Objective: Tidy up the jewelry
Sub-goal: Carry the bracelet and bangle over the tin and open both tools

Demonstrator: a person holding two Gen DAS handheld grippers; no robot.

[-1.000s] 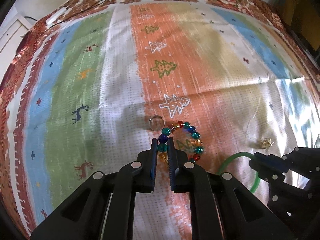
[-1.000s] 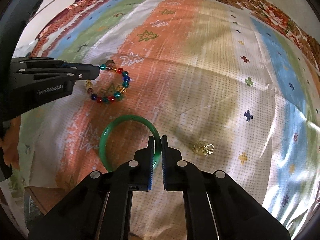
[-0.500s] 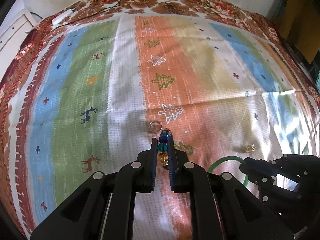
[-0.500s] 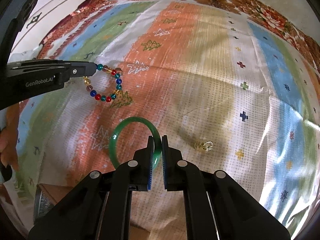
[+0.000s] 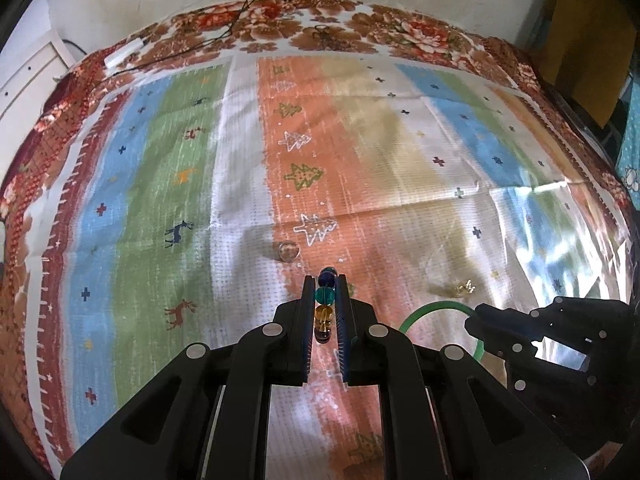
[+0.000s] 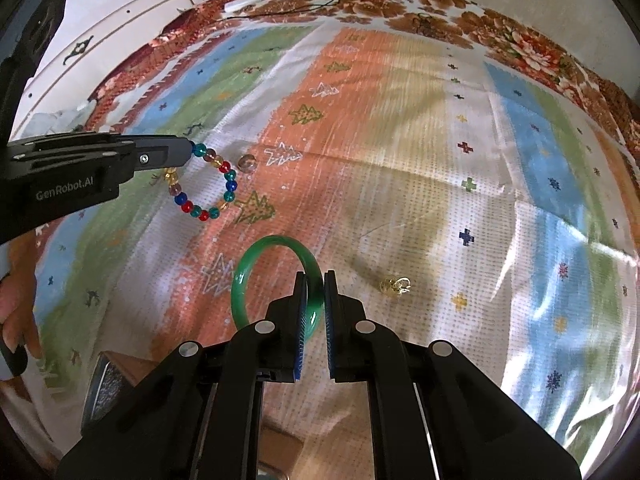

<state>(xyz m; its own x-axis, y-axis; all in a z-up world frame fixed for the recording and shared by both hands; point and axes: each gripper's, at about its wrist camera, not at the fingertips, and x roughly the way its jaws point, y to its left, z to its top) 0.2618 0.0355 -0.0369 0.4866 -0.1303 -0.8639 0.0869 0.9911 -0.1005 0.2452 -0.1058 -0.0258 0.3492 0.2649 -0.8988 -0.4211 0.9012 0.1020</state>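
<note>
A striped cloth (image 5: pixel 240 184) with small trees, deer and crosses covers the worktop, and a flowered border runs along its far edge. The left gripper (image 5: pixel 325 304) is clamped on the bead bracelet (image 6: pixel 208 184); in its own view a blue, a teal and a yellow bead sit in a row between its fingers, and in the right view the rest of the loop hangs free from the fingertips, above the cloth. The right gripper (image 6: pixel 316 300) is clamped on the green bangle (image 6: pixel 256 264), which stands on edge out from its fingers toward the left, lifted off the cloth. On the cloth lie two smaller things: a clear ring (image 5: pixel 289 250), just beyond the left gripper, and a little gold piece (image 6: pixel 395 285), just right of the right gripper. The two are well apart. At the left edge of the right view part of a hand (image 6: pixel 16 308) shows.
</note>
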